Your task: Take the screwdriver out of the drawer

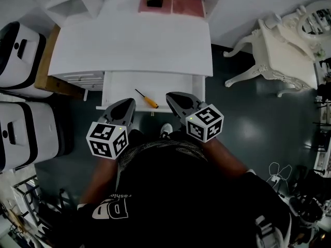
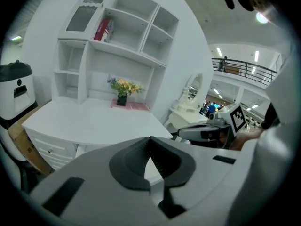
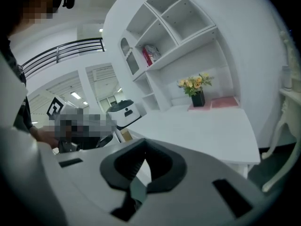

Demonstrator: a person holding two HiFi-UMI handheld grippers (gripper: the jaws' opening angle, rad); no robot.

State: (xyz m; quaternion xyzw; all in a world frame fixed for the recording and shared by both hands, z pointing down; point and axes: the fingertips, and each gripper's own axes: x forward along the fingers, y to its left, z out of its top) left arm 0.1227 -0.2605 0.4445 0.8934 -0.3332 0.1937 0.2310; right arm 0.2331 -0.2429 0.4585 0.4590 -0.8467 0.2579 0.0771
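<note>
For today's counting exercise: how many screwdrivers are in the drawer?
1: the screwdriver lies in the open drawer, near its front. More may hide under the desktop.

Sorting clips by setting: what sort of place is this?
Probably a staged room in a large hall or showroom: a white desk with a shelf unit, an ornate dressing table beside it, and a railed upper gallery behind.

Bright, even light – fisheye-warped edges, dark corners, sharp

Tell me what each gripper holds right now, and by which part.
Nothing is held. The left gripper and the right gripper are both shut on nothing; the screwdriver lies untouched in the open drawer.
</note>
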